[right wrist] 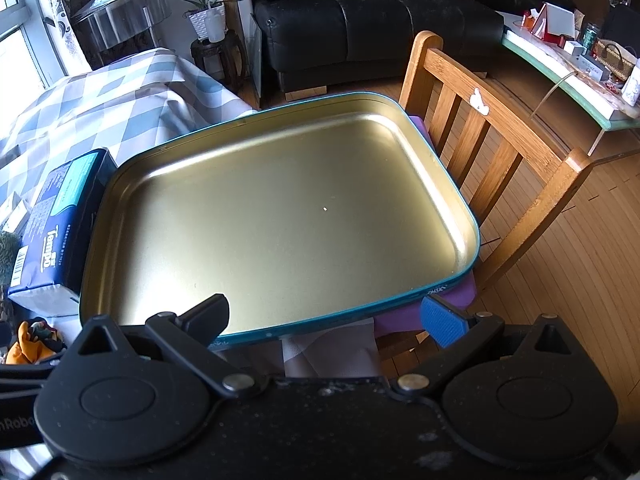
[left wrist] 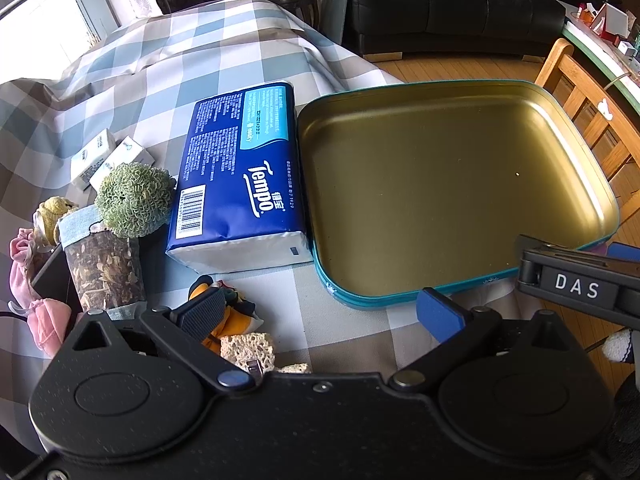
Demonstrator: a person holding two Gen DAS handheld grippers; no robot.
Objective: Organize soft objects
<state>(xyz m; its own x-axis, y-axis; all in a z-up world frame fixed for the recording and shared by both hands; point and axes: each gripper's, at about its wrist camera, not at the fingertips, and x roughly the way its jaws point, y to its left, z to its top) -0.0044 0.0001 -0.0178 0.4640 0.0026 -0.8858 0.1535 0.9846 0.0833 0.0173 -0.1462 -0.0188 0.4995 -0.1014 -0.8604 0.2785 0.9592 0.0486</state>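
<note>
Left hand-held gripper (left wrist: 326,312) hovering, jaws apart, empty. Soft pile lying ahead-left of it: sponge pieces (left wrist: 248,350) nearest, tissue pack (left wrist: 240,176) beyond, long axis running away. Tray (left wrist: 592,216) sitting right, empty. Right hand-held gripper (right wrist: 328,316) spread over tray, farther from pile.

Black leather sofa (right wrist: 376,24), wooden chair (right wrist: 492,152), plank floor (right wrist: 568,280), bright window (left wrist: 44,36), checked tablecloth (left wrist: 168,60)
</note>
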